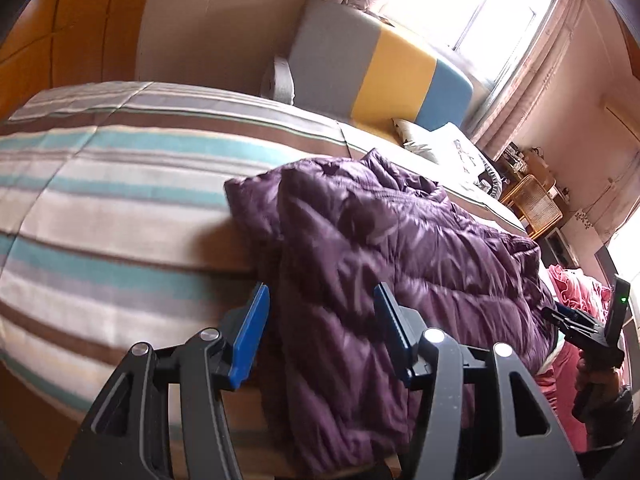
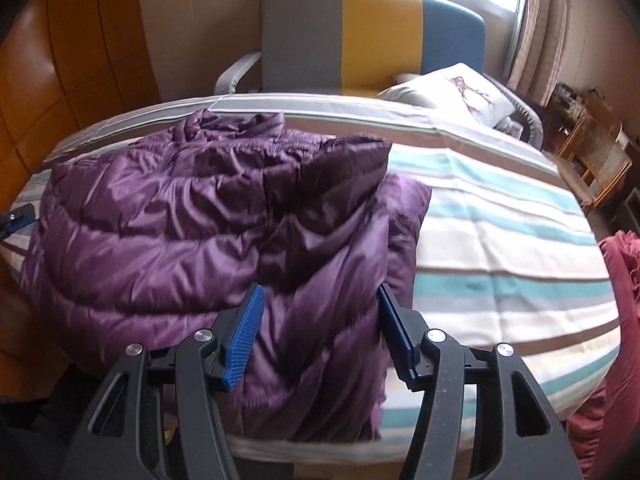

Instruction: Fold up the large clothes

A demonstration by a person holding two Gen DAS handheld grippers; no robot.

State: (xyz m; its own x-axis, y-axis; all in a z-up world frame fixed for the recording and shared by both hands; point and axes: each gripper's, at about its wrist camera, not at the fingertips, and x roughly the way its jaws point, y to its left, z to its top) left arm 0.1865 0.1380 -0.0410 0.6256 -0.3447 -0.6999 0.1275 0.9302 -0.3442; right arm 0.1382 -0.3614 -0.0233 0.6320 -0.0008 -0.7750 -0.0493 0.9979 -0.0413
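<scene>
Purple quilted jacket (image 2: 192, 216) lies folded on the striped bed cover (image 2: 500, 240), near the bed's front edge, hem end draped over that edge. Long axis runs from front edge toward the headboard (image 2: 372, 36); crumpled collar end points at the headboard. 1 narrower folded flap lies along its right side in the right wrist view.

Left claw (image 1: 320, 334): pads spread apart, nothing pinched, jacket fabric visible behind the gap.

Right claw (image 2: 320, 334): likewise spread, gripping nothing, held over the jacket's near right part.
</scene>
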